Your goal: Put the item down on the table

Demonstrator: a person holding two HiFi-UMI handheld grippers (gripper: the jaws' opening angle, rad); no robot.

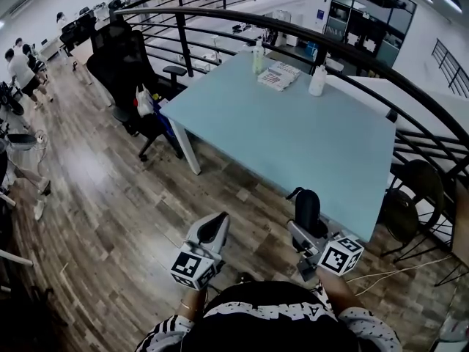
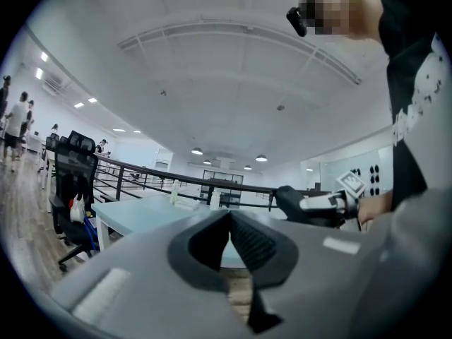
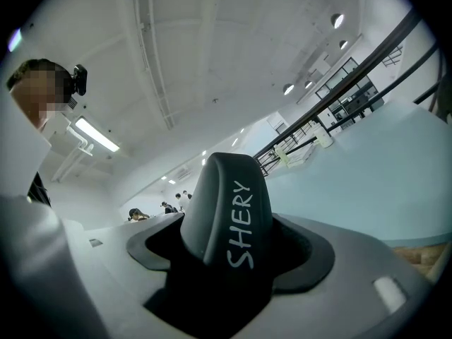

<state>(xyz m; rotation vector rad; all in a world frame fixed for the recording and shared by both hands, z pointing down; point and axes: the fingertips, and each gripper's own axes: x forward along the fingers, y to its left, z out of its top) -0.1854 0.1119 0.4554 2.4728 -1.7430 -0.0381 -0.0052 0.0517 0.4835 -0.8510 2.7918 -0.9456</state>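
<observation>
A black item (image 1: 307, 205) with the white word "SHERY" on it is pinched by the right gripper (image 1: 305, 229). The item is held up in the air, standing on end, just by the near edge of the blue tabletop (image 1: 293, 145) and close to its near right corner. It is not yet laid on the tabletop. In the right gripper view the item (image 3: 229, 210) is seen standing between the two jaws, and the gap is filled by it.

The left gripper (image 1: 214, 226) is held over the wooden floor (image 1: 110, 196), beside the right one but apart from it. Its jaws are pressed together, and nothing is held between them.

Along the far edge of the tabletop a bottle (image 1: 258, 56), a pile of papers (image 1: 278, 75) and a second bottle (image 1: 317, 81) are lined up. A black chair (image 1: 124, 64) is placed by the far left corner.
</observation>
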